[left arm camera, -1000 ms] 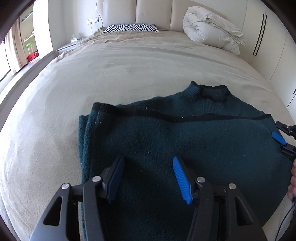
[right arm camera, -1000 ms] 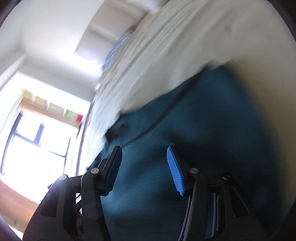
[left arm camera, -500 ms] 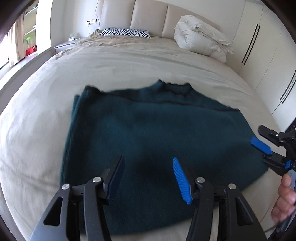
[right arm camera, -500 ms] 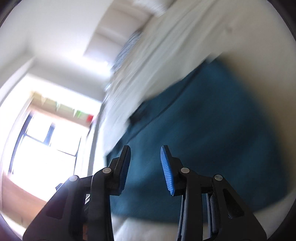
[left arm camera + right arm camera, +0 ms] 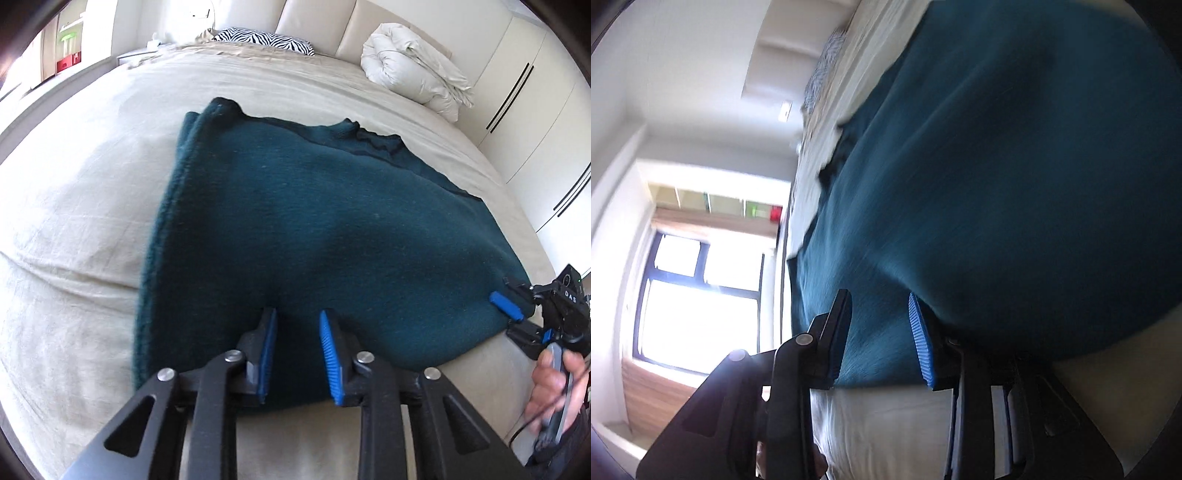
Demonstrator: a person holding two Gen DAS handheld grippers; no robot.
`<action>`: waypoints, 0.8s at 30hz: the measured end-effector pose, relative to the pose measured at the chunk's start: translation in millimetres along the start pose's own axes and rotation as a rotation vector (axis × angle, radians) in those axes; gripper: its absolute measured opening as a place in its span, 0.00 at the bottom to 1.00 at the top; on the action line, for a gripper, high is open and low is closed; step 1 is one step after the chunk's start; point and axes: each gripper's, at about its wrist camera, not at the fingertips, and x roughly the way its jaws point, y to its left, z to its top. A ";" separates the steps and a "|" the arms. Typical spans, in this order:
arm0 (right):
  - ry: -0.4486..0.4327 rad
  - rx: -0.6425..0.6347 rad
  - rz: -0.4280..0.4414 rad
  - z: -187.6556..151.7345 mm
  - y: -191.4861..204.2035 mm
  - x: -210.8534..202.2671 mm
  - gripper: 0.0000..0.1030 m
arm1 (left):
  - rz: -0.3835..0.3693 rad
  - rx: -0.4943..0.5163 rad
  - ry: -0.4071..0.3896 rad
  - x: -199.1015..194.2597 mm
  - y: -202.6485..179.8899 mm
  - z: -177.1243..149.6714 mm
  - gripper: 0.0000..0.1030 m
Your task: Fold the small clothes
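Note:
A dark teal knit sweater (image 5: 332,236) lies folded flat on the beige bed, collar toward the far side. My left gripper (image 5: 297,325) is over the sweater's near edge, jaws partly open with cloth between them, not clamped. My right gripper (image 5: 517,317) is at the sweater's near right corner, held by a hand, jaws apart around the edge. In the right wrist view, tilted sideways and blurred, the right gripper (image 5: 879,314) is partly open with the sweater's (image 5: 1015,184) edge between its blue pads.
The beige bed sheet (image 5: 74,229) spreads around the sweater. A rolled white duvet (image 5: 413,74) and a zebra pillow (image 5: 266,38) lie at the headboard. White wardrobe doors (image 5: 535,122) stand on the right. A window (image 5: 698,295) shows in the right wrist view.
Both grippers have drawn back to the sweater's near edge and their jaws have narrowed. The right wrist view has rolled further sideways.

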 end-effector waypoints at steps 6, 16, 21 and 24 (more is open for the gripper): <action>-0.183 0.050 -0.038 32.7 -39.4 -68.7 0.28 | 0.009 -0.017 -0.022 -18.7 19.3 -8.9 0.27; -0.393 0.063 -0.145 55.3 -40.0 -157.7 0.33 | 0.107 -0.070 -0.072 -69.0 45.2 -1.5 0.52; -0.313 -0.022 -0.058 46.4 16.2 -116.3 0.33 | 0.061 0.004 -0.151 -71.9 8.7 37.0 0.64; -0.217 -0.071 -0.021 47.3 56.6 -54.7 0.33 | 0.044 0.072 -0.183 -51.3 -13.5 64.0 0.64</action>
